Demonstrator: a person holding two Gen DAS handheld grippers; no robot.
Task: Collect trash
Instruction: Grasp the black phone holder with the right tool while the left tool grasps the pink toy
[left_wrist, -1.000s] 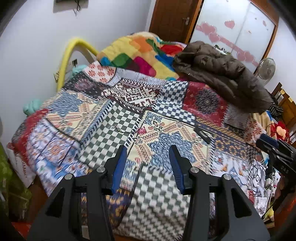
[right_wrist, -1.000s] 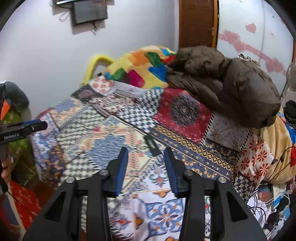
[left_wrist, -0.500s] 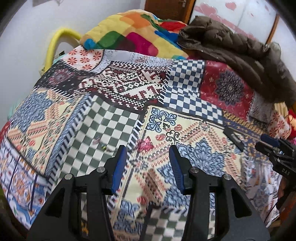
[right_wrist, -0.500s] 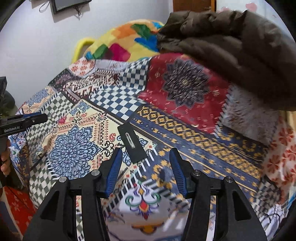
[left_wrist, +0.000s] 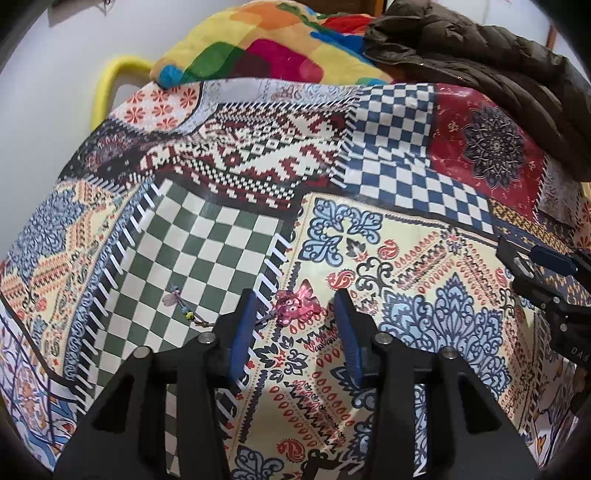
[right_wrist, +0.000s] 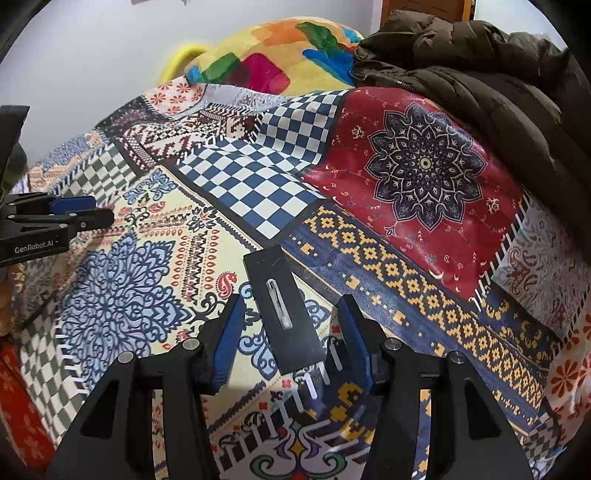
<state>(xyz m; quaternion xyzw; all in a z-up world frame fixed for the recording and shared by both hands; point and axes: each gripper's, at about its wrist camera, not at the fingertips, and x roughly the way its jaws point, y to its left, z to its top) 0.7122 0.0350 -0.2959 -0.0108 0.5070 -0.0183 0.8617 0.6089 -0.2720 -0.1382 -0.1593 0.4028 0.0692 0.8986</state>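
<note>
A pink see-through pig-shaped charm (left_wrist: 297, 304) on a beaded string (left_wrist: 184, 306) lies on the patchwork bedspread (left_wrist: 207, 240). My left gripper (left_wrist: 293, 321) hovers right at it, jaws closing, and the charm sits just past the blue pads, untouched. A black card (right_wrist: 282, 310) with a small silver pin on it lies flat between the fingertips of my right gripper (right_wrist: 290, 321), which is open, its pads clear of the card's edges. In the left wrist view the right gripper (left_wrist: 546, 273) shows at the right edge; the right wrist view has the left gripper (right_wrist: 74, 214) at its left.
A brown padded jacket (right_wrist: 498, 74) is heaped on the far right of the bed. A bright multicoloured quilt (left_wrist: 266, 40) lies at the head end, beside a yellow rail (left_wrist: 107, 85) and the white wall. Red floor covering (right_wrist: 18, 417) shows below the bed's left edge.
Both grippers have come down and forward over the bed. The left one now frames the pink charm, the right one the black card. The left jaws look slightly narrower.
</note>
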